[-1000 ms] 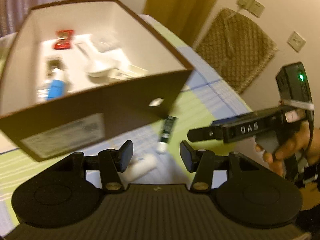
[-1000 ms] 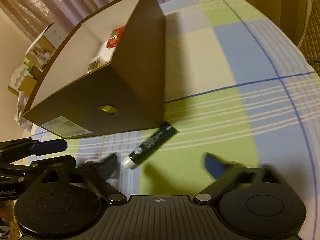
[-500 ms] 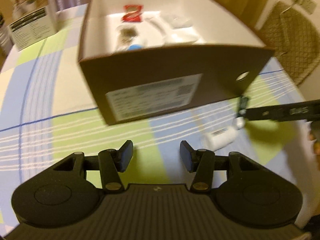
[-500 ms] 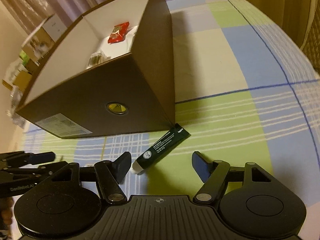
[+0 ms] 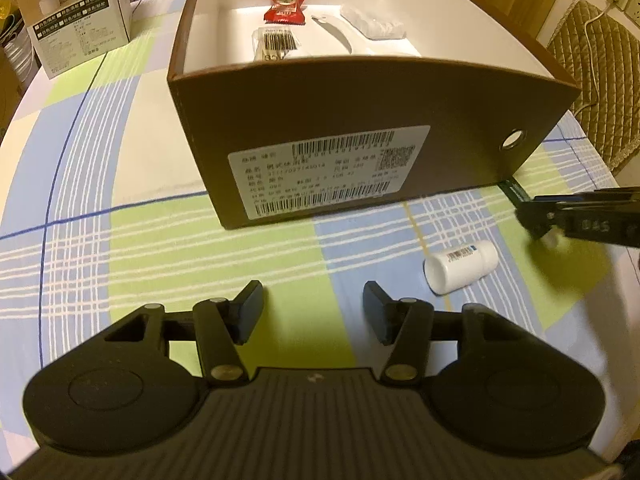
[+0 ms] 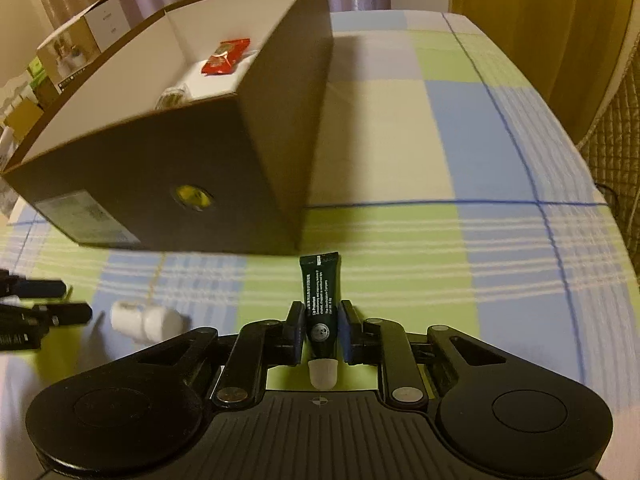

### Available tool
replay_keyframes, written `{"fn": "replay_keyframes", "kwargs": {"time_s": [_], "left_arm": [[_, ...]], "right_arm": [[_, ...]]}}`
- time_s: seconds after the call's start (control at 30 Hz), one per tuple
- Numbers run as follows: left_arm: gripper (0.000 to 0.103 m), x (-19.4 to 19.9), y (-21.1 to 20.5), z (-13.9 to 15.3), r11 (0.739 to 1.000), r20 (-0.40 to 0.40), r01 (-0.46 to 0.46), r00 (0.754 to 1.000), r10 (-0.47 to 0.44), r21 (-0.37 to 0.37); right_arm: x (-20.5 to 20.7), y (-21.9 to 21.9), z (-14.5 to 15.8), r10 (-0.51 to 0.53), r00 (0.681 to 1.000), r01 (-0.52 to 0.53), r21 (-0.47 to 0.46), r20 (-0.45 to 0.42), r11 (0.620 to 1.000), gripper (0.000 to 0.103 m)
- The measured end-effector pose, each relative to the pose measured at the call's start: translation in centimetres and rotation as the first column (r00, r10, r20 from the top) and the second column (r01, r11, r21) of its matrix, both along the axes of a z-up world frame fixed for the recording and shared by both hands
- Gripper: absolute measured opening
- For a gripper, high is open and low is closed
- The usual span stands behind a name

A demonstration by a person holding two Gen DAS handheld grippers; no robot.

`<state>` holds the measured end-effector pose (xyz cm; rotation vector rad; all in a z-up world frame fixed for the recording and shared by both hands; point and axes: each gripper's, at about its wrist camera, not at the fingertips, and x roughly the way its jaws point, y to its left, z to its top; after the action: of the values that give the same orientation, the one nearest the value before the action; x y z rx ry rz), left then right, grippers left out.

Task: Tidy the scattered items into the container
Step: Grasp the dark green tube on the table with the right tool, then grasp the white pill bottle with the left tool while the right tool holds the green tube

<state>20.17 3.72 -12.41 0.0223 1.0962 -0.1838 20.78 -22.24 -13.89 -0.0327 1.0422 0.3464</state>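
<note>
A brown cardboard box [image 5: 320,120] with a white inside stands on the checked tablecloth; it also shows in the right wrist view [image 6: 248,160]. Inside lie a red packet [image 5: 285,7], a barcoded pack [image 5: 276,42] and white items. A dark green tube [image 6: 321,304] with a white cap lies just in front of the box's corner, and my right gripper [image 6: 321,330] is shut on it. A white bottle [image 5: 460,266] lies on its side on the cloth, right of my left gripper [image 5: 312,312], which is open and empty. The bottle also shows in the right wrist view [image 6: 146,322].
A printed carton [image 5: 76,16] stands at the far left of the table. A quilted chair back [image 5: 592,80] and wall sockets are beyond the table's right edge. The table edge curves close on the right in the right wrist view.
My right gripper has closed on the green tube, which now lies straight between its fingers. My left gripper has drawn back and lower, facing the box's labelled side.
</note>
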Motion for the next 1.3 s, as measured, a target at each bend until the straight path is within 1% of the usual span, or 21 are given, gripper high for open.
{"fn": "replay_keyframes", "kwargs": {"time_s": [0.07,0.17,0.3,0.33,0.37,0.4,0.43,0.47,0.5,0.57,0.63,0.77,0.8,0.83,0.87,0.93,0.97,1.0,1.07,1.17,1.3], "left_arm": [[0.050,-0.2,-0.1,-0.1,1.000,-0.002,0.004,1.000,-0.004,-0.002],[0.051,-0.4,-0.5,0.0,1.000,-0.001,0.017,1.000,-0.017,-0.006],[0.061,-0.4,-0.9,-0.1,1.000,-0.006,0.022,1.000,-0.022,-0.003],[0.061,-0.4,-1.1,-0.1,1.000,-0.008,0.023,1.000,-0.023,-0.001],[0.063,-0.4,-1.2,-0.2,1.000,-0.010,0.024,1.000,-0.024,0.000],[0.065,-0.5,-1.3,-0.1,1.000,-0.012,0.026,1.000,-0.026,0.002],[0.067,-0.6,-1.4,-0.1,1.000,-0.012,0.027,1.000,-0.027,0.005],[0.071,-0.6,-1.5,-0.1,1.000,-0.011,0.028,1.000,-0.028,0.009],[0.074,-0.7,-1.6,-0.1,0.999,-0.009,0.031,0.999,-0.031,0.015],[0.078,-1.0,-1.7,0.0,0.999,-0.007,0.035,0.999,-0.034,0.029],[0.078,-1.3,-1.7,-0.1,0.999,-0.010,0.035,0.999,-0.035,0.037],[0.081,-1.8,-1.4,-0.7,0.999,-0.030,0.021,0.999,-0.020,0.045],[0.083,-2.0,-1.4,-0.8,0.999,-0.032,0.019,0.999,-0.017,0.050],[0.084,-2.3,-1.4,-0.9,0.998,-0.028,0.020,0.999,-0.019,0.058],[0.087,-2.4,-1.5,-1.0,0.997,-0.027,0.024,0.999,-0.022,0.068],[0.092,-2.8,-1.7,-1.2,0.995,-0.025,0.034,0.999,-0.032,0.091],[0.097,-2.9,-1.7,-1.4,0.995,-0.028,0.032,0.999,-0.029,0.093],[0.100,-2.9,-1.6,-1.5,0.996,-0.032,0.025,0.999,-0.023,0.088],[0.102,-3.2,-1.6,-1.6,0.996,-0.025,0.019,1.000,-0.017,0.089],[0.102,-3.6,-1.6,-1.7,0.996,-0.005,0.015,1.000,-0.014,0.087],[0.103,-3.8,-1.4,-1.8,0.996,0.012,0.013,1.000,-0.014,0.084]], "right_arm": [[-0.7,-0.9,0.3,0.006,1.000,-0.006,0.000,-0.008,1.000,0.022],[-1.4,-2.3,0.6,0.006,0.999,-0.005,0.015,-0.043,1.000,0.023],[-1.6,-2.9,0.9,0.012,0.998,-0.011,0.018,-0.065,1.000,0.023],[-1.6,-2.8,0.9,0.014,0.998,-0.013,0.013,-0.066,1.000,0.023],[-1.6,-2.8,0.9,0.014,0.998,-0.013,0.011,-0.066,1.000,0.026],[-1.6,-2.6,0.9,0.015,0.998,-0.014,0.010,-0.064,1.000,0.043],[-1.6,-2.4,0.9,0.017,0.998,-0.016,0.004,-0.060,1.000,0.074],[-1.7,-2.2,1.0,0.018,0.999,-0.019,-0.008,-0.047,1.000,0.082],[-1.9,-2.0,1.1,0.034,0.999,-0.034,-0.012,-0.029,0.999,0.082],[-1.9,-1.6,0.8,0.052,0.998,-0.053,-0.023,-0.041,0.998,0.082],[-1.9,-1.4,0.4,0.052,0.997,-0.054,-0.024,-0.052,0.998,0.082],[-2.3,-1.0,0.1,0.068,0.997,-0.070,-0.051,-0.026,0.996,0.083],[-2.3,-0.9,0.0,0.073,0.997,-0.075,-0.051,-0.025,0.996,0.087],[-2.4,-0.9,-0.1,0.082,0.996,-0.083,-0.053,-0.031,0.995,0.101],[-2.4,-0.7,-0.5,0.083,0.995,-0.086,-0.069,-0.048,0.994,0.103],[-2.9,0.0,-0.8,0.102,0.995,-0.104,-0.131,-0.020,0.986,0.103],[-3.2,0.0,-0.9,0.099,0.995,-0.099,-0.133,-0.005,0.986,0.103],[-3.4,-0.2,-0.9,0.087,0.996,-0.085,-0.122,0.009,0.989,0.103],[-3.7,-0.3,-0.9,0.081,0.996,-0.078,-0.116,0.025,0.990,0.103],[-3.6,-0.7,-0.7,0.066,0.997,-0.063,-0.090,0.028,0.994,0.103],[-3.8,-0.7,-0.8,0.097,0.995,-0.093,-0.105,0.037,0.990,0.103]]}}
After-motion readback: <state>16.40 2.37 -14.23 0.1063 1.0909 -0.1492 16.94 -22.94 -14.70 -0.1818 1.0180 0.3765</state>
